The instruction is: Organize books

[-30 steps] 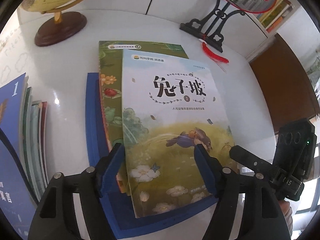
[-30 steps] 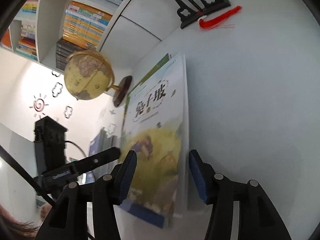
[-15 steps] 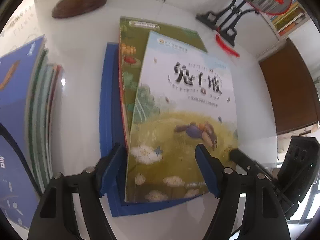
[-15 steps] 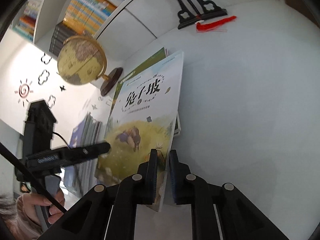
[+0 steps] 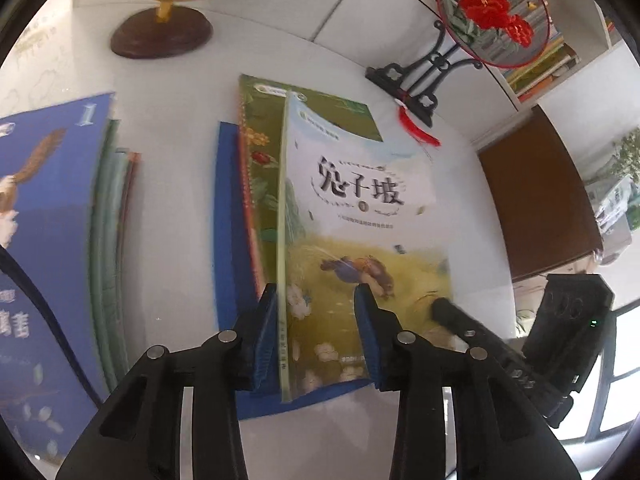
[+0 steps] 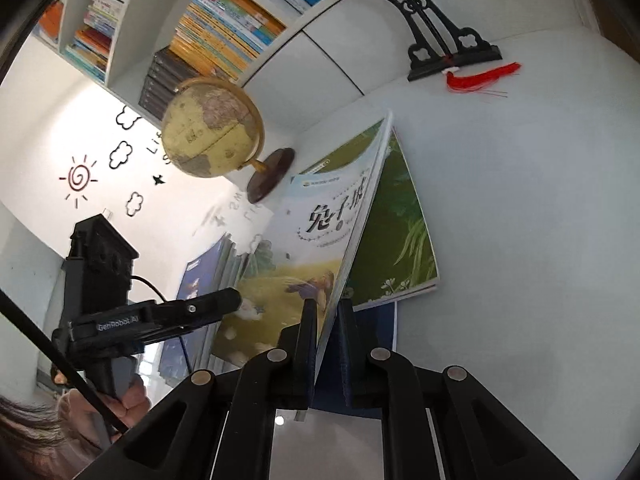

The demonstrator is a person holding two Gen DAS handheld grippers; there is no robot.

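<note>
Shelf: a white shelf [image 6: 132, 68] stands behind the bench. It is full of books [image 6: 224, 28], some upright and some in flat piles.
Bench: the white bench [image 5: 172, 128] holds a globe [image 6: 212, 128], a round fan with red flowers [image 5: 492, 12] on a black stand [image 5: 416, 80], and a red tassel [image 6: 480, 78].
Side pile: more books [image 5: 52, 220] lie at the left of the bench, with a blue one on top.
Middle pile: a blue book [image 5: 230, 240] lies flat at the bottom. A green book [image 5: 260, 152] lies on it.
Top book: the rabbit book [image 5: 360, 216] is on the middle pile. Its right edge is lifted, so it is tilted up, and the green book shows under it in the right view.
Right tongs [image 6: 325, 344]: they are nearly closed and pinch the lifted edge of the rabbit book, one finger on the front and one on the back.
Left tongs [image 5: 320, 332]: they are part open. The near spine corner of the rabbit book sits between the fingers. The left finger [image 5: 266, 320] is right at the spine. I cannot tell if the right finger [image 5: 366, 320] touches the cover.
</note>
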